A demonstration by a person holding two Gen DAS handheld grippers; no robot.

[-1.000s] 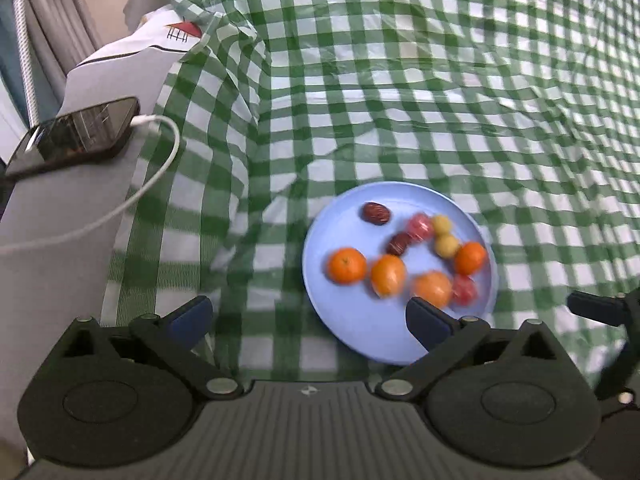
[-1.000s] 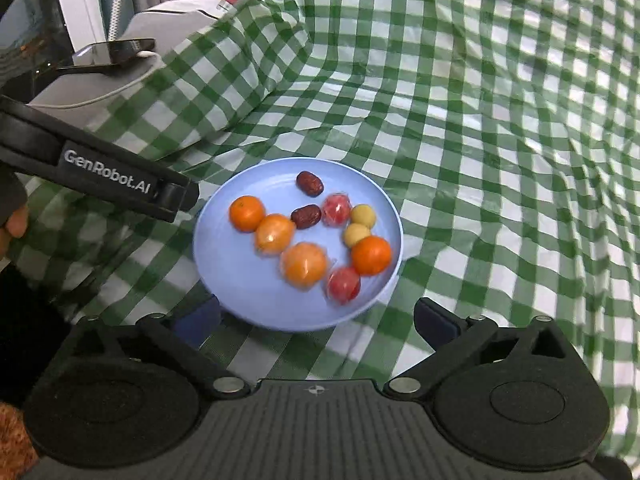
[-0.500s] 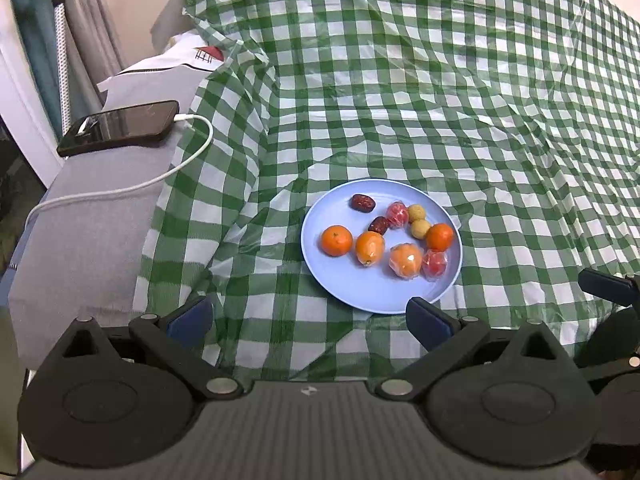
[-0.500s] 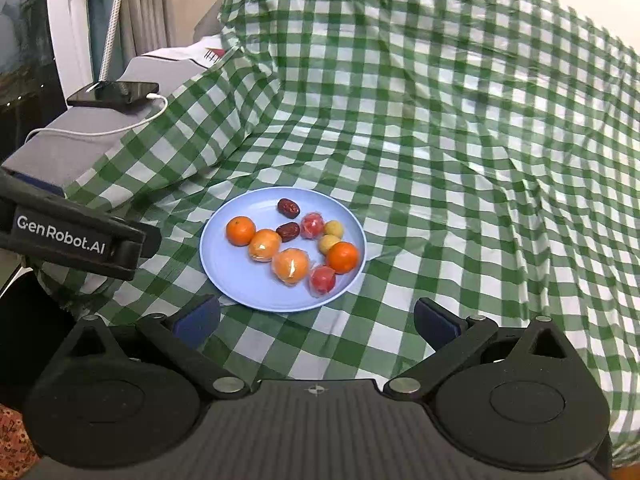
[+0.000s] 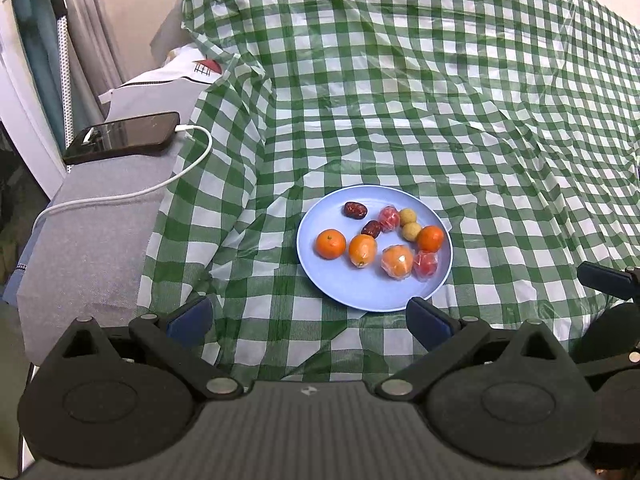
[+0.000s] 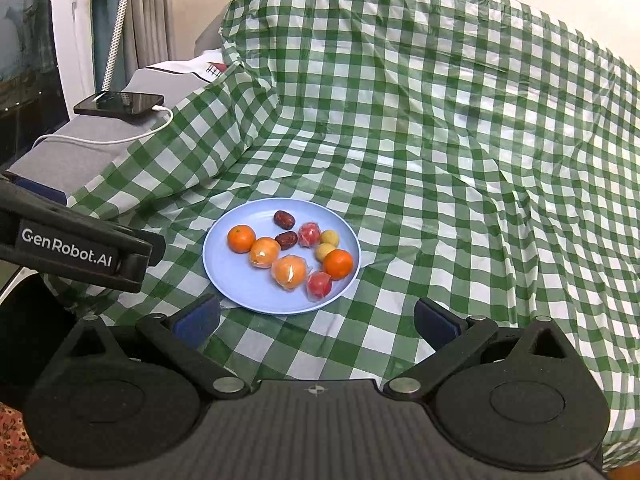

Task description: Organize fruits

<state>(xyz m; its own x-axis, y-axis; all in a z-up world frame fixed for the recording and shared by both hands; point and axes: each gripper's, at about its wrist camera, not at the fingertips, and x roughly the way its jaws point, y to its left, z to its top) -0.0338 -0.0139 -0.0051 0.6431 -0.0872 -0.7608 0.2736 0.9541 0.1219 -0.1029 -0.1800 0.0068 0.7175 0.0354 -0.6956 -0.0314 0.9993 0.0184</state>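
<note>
Both claws, the left gripper (image 5: 308,316) and right gripper (image 6: 316,320), stood wide open and empty near the blue plate (image 6: 240,284) of fruits (image 6: 290,272).

The white cable (image 5: 120,196) runs off the left wrist view's edge.

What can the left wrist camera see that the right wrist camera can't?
Only the left wrist view shows the open left gripper from behind, with part of the right one at its right edge. Only the right wrist view shows the open right gripper from behind, the left one's "GenRobot.AI" side label and a patterned floor corner. Both show the blue plate of fruit, the checked cloth and the charging phone.
</note>
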